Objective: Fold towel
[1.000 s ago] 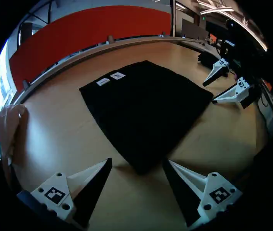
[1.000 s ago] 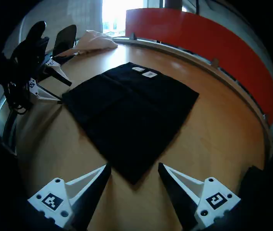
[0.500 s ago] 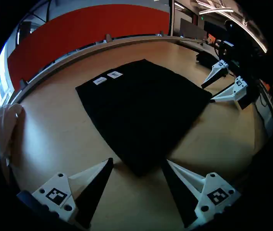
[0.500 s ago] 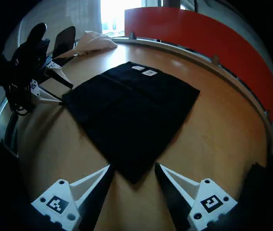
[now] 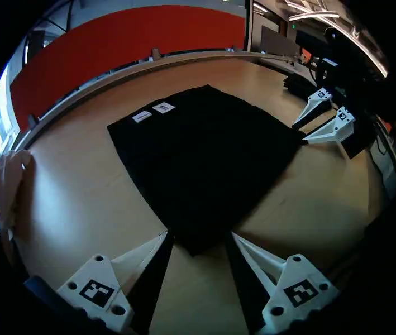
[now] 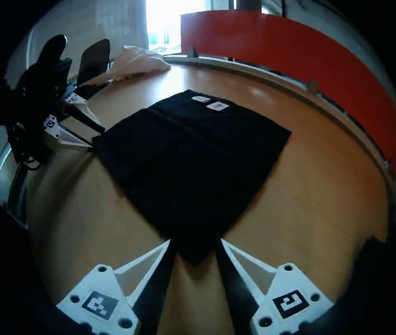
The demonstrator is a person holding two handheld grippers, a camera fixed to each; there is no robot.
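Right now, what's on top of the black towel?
Two white tags near the far edge of the towel. It lies on the wooden table; anything beneath the cloth is hidden.

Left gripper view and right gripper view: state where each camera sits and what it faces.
Left gripper view: rides the left gripper, low over the table, facing across the black towel from one corner; its fingers flank that corner.
Right gripper view: rides the right gripper at a neighbouring corner, fingers flanking it.
Shared: the towel, white labels, red wall panel, each other's gripper.
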